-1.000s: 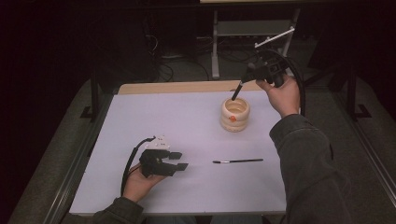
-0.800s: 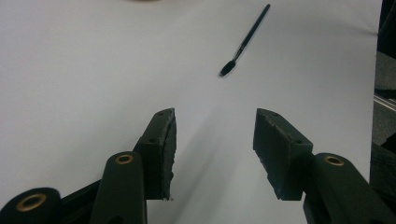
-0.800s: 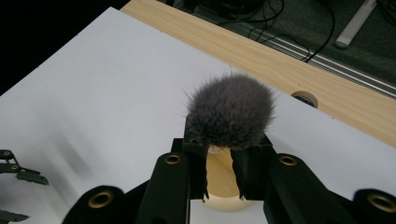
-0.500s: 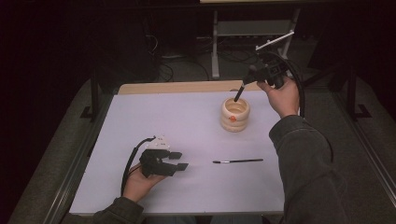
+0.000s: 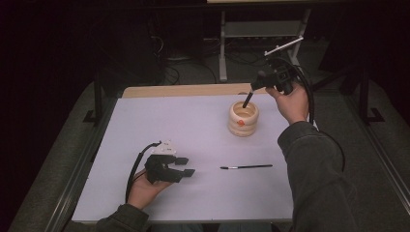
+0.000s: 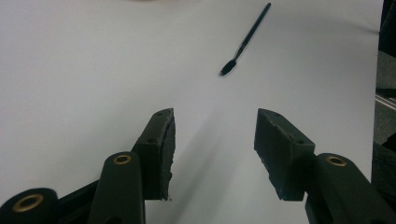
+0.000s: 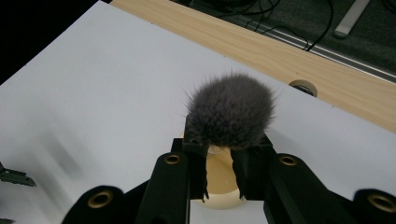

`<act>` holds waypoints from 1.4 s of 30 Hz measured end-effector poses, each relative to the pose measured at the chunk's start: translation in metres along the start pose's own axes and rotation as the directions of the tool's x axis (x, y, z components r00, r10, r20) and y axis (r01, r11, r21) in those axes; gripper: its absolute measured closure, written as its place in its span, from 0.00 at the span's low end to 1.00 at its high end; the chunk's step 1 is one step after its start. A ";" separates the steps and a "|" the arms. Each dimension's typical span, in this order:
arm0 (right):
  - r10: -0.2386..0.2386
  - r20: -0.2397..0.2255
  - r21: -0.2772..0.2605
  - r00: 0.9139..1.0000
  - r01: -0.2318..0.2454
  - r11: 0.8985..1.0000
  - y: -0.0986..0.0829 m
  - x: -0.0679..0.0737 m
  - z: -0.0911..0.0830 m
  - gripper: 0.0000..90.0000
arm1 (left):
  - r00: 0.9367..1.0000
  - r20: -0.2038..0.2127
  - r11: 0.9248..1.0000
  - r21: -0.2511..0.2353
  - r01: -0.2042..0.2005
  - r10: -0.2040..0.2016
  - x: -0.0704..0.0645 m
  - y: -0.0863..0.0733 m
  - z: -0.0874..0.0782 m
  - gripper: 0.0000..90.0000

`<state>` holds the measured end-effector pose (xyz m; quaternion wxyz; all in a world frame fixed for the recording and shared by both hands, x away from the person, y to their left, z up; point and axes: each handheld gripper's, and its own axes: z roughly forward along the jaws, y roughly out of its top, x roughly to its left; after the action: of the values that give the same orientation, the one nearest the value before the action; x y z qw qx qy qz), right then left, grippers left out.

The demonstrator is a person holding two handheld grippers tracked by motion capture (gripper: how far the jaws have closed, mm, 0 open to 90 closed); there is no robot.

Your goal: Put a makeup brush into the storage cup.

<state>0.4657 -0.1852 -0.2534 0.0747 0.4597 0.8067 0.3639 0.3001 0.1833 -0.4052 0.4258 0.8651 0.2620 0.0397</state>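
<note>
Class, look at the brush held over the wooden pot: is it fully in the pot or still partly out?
Partly out. The right tongs grip the brush; its handle tip dips into the pot, bristles up.

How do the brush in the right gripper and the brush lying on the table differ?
The fluffy brush is clamped in the right gripper, tilted over the cream holder; the thin brush lies flat on the white table, untouched. The fluffy brush has a wide grey head; the thin brush has a small tip. Both have dark handles.

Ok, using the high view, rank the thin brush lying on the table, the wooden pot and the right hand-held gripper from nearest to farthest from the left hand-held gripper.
1. Thin brush, just to the right of the left hand-held gripper.
2. Wooden pot, farther back, right of centre.
3. Right hand-held gripper, raised above the pot at the far right, gripping a fluffy brush.
</note>
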 end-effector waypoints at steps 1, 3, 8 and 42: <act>0.000 0.002 0.004 1.000 0.000 1.000 0.000 0.000 0.000 0.84 | 1.000 0.000 1.000 0.001 -0.001 0.001 0.000 0.000 0.000 0.53; 0.010 -0.002 0.005 1.000 -0.010 1.000 -0.001 0.000 0.001 0.84 | 1.000 -0.001 1.000 0.000 -0.001 0.001 0.000 0.000 0.000 0.53; 0.012 -0.004 0.005 1.000 -0.012 1.000 -0.003 -0.002 0.002 0.84 | 1.000 -0.001 1.000 0.004 -0.002 0.002 0.000 0.000 0.000 0.53; 0.039 -0.003 0.018 0.999 -0.039 0.999 -0.021 -0.009 0.017 0.83 | 1.000 0.001 1.000 0.005 -0.004 0.004 -0.002 0.000 0.001 0.53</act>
<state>0.4640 -0.1906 -0.2814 0.0619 0.4754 0.8009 0.3589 0.2989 0.1819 -0.4056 0.4238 0.8667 0.2602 0.0396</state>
